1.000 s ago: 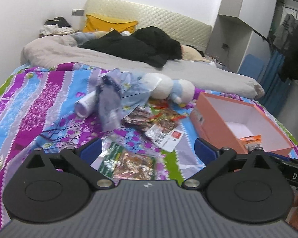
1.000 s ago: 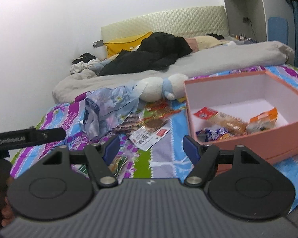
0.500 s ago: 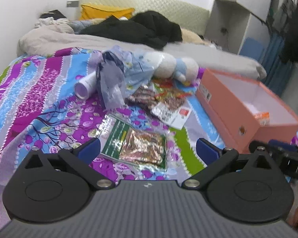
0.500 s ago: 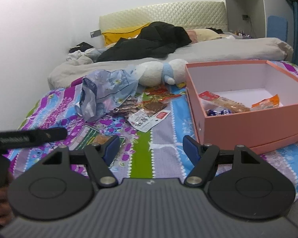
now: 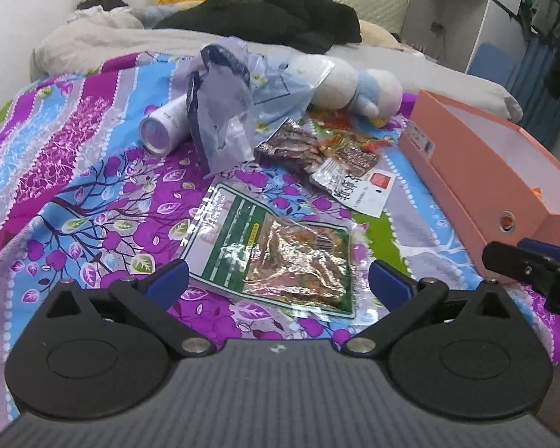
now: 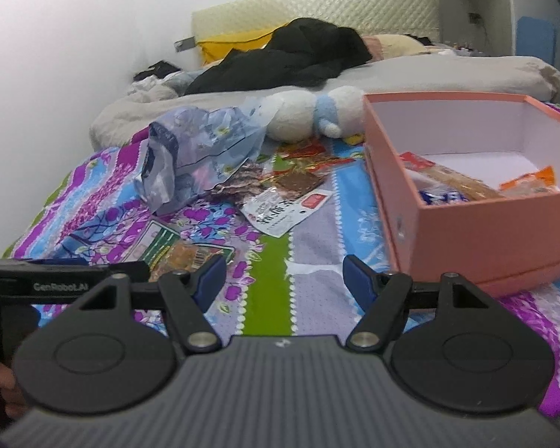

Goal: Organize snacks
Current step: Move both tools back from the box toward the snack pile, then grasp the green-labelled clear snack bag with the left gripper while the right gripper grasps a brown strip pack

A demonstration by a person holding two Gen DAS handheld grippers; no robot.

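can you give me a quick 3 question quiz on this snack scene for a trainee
1. True or false: the pink box already holds some snacks.
2. Which packet lies nearest in front of the left gripper? A) green packet B) white packet C) dark brown packet
3. In a word, how do the right gripper jaws stand?

Key: 1 true. 2 A. 3 open, nothing between them.
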